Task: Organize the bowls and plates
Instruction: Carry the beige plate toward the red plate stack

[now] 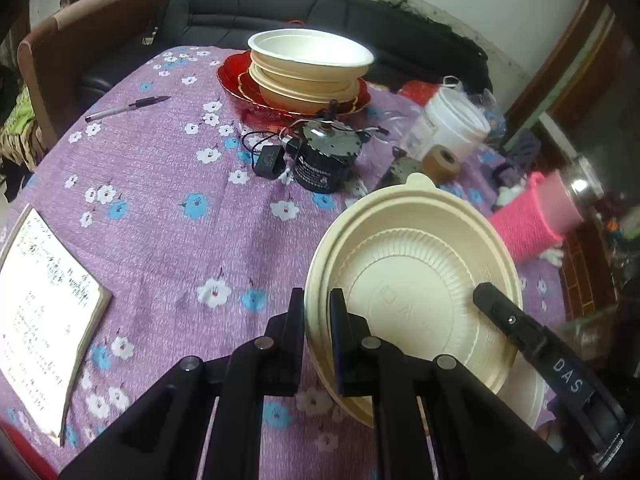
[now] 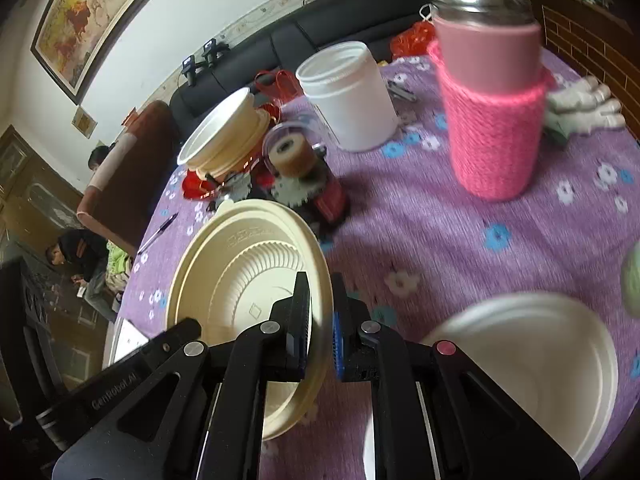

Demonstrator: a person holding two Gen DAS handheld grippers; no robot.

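Observation:
A cream ribbed plate (image 1: 412,280) is lifted off the purple flowered tablecloth (image 1: 160,200) and tilted, gripped on two opposite sides. My left gripper (image 1: 318,312) is shut on its near left rim. My right gripper (image 2: 320,316) is shut on the opposite rim of the same plate (image 2: 248,280); one of its fingers (image 1: 496,304) shows over the plate in the left wrist view. At the far side, a stack of cream bowls (image 1: 310,64) sits on a red plate (image 1: 232,76). A white bowl (image 2: 520,360) lies on the cloth below my right gripper.
A black motor with wires (image 1: 324,160), a tape roll (image 1: 442,164), a white jar (image 2: 348,96) and a bottle in a pink knit sleeve (image 2: 492,120) stand mid-table. A pen (image 1: 128,108) and an open book (image 1: 44,312) lie left. A black sofa (image 1: 280,8) lies behind.

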